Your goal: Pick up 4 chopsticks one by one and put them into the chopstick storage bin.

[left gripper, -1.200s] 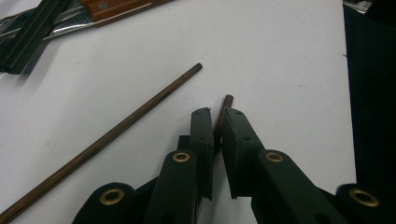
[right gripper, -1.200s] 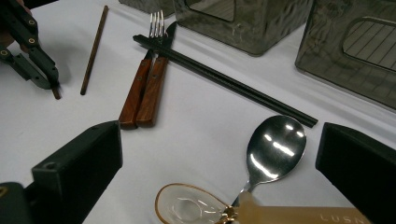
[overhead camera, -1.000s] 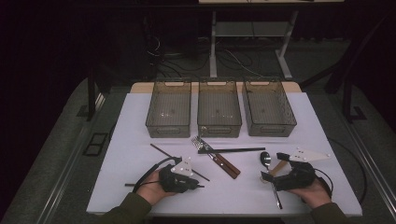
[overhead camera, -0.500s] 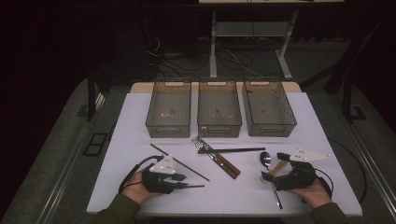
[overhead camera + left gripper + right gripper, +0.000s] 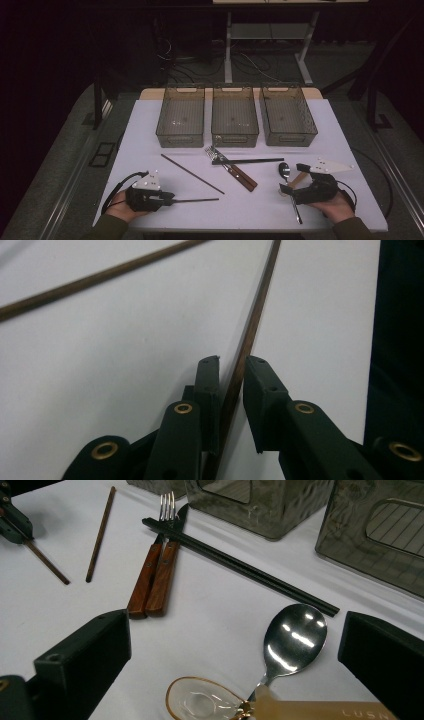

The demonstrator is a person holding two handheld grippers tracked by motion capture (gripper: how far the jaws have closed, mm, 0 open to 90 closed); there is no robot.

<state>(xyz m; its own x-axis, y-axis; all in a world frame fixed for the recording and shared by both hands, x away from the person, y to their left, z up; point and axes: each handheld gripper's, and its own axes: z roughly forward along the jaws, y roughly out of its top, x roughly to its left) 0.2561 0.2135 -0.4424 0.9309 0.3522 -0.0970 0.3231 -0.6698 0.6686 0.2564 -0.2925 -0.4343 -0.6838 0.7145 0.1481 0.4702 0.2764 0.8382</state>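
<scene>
So far only the first pick-up is under way, by the look of it. A brown chopstick (image 5: 250, 335) lies near the front left of the white table (image 5: 150, 120), and the left gripper (image 5: 231, 361) has its jaws around the near end. They have just been closing, with the stick between them, yet a sliver of gap shows beside the wood, so I judge it not yet clamped. A second brown chopstick (image 5: 192, 173) lies slanted just beyond.

Further right, a fork and knife with wooden handles (image 5: 235, 170) lie side by side, and a pair of black chopsticks (image 5: 247, 161) rests across them. At the near right a metal spoon (image 5: 294, 639) and a small glass spoon (image 5: 202, 700) sit between the wide-open jaws of the right gripper (image 5: 235, 652), untouched.

The three smoky plastic bins (image 5: 235, 137) along the far edge look empty, so all the sorting seems left to do.
</scene>
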